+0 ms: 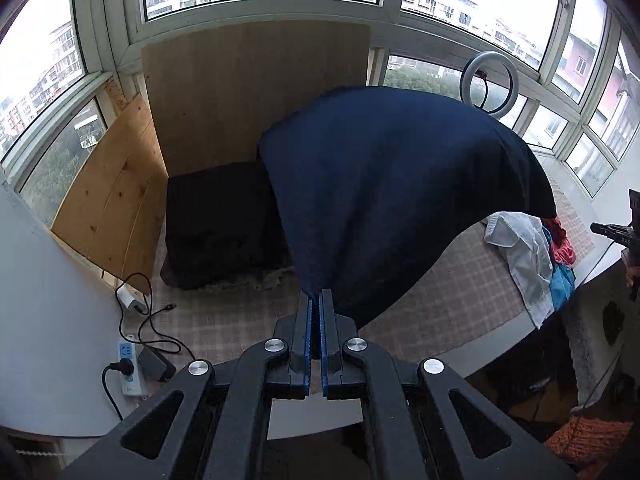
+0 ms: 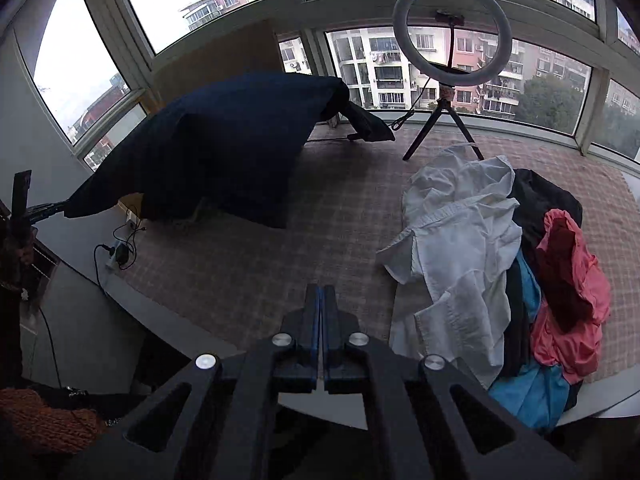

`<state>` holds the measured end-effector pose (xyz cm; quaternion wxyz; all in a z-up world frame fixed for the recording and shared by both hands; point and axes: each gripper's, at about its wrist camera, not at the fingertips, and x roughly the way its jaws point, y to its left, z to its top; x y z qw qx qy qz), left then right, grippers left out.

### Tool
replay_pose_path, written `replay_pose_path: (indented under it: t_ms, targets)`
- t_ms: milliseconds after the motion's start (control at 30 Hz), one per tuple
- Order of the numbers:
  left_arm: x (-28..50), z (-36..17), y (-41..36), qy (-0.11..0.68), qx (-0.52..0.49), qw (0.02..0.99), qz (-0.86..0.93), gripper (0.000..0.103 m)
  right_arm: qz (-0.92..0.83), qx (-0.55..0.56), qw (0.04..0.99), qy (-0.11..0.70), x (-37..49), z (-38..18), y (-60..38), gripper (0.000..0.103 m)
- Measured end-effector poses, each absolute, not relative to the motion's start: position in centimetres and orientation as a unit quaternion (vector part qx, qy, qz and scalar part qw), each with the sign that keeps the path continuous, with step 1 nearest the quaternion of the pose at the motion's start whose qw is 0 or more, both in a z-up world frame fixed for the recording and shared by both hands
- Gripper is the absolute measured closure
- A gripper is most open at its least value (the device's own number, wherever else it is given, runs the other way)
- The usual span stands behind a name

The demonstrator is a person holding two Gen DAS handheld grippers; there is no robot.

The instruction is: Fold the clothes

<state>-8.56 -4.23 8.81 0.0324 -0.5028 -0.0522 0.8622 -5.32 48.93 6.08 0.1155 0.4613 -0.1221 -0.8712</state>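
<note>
1. There are two grippers. The left gripper (image 1: 320, 294) is pinched tight on one edge of the dark blue cloth (image 1: 384, 184) and holds it up over the table.
2. The right gripper (image 2: 321, 292) is closed with nothing in it.
3. One pile of clothes (image 2: 500, 264) lies on the checked tablecloth (image 2: 248, 264): white, black, blue and pink.
4. One ring light (image 2: 452, 28) stands by the big windows (image 2: 400, 72).
</note>
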Motion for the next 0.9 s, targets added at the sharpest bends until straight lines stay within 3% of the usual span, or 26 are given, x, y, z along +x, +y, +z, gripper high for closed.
replay_pose_path:
  t_ms: [100, 300, 467, 600, 667, 700, 800, 900]
  targets:
    - [-7.6, 1.2, -4.6, -0.081, -0.555, 0.032, 0.827, 0.101, -0.839, 0.516, 0.117, -0.131, -4.0, -2.0, 49.1, 0.102]
    - [-8.8, -9.7, -6.4, -0.143, -0.609, 0.011, 0.780, 0.101, -0.829, 0.536, 0.147, -0.059, -8.9, -10.4, 43.8, 0.101]
    - [-9.6, -11.2, -6.4, -0.140, -0.627, 0.019, 0.766, 0.101, -0.812, 0.559, 0.169, 0.014, -14.1, -16.3, 39.9, 0.090]
    - [-10.4, -11.0, -6.6, -0.136, -0.631, 0.021, 0.763, 0.101, -0.809, 0.547, 0.205, 0.071, -17.1, -17.0, 38.5, 0.081]
    - [-10.8, -10.9, -6.8, -0.138, -0.633, 0.020, 0.762, 0.101, -0.805, 0.540, 0.224, 0.101, -18.1, -17.0, 38.1, 0.063]
    - [-10.9, -11.0, -6.9, -0.136, -0.634, 0.020, 0.761, 0.101, -0.800, 0.543, 0.228, 0.117, -18.4, -17.3, 37.9, 0.060]
    - [-11.4, -11.3, -7.1, -0.133, -0.637, 0.019, 0.759, 0.101, -0.783, 0.554, 0.241, 0.146, -19.5, -18.3, 37.7, 0.058]
    - [-11.9, -11.5, -7.2, -0.129, -0.639, 0.019, 0.758, 0.101, -0.772, 0.565, 0.271, 0.102, -20.4, -19.2, 38.2, 0.058]
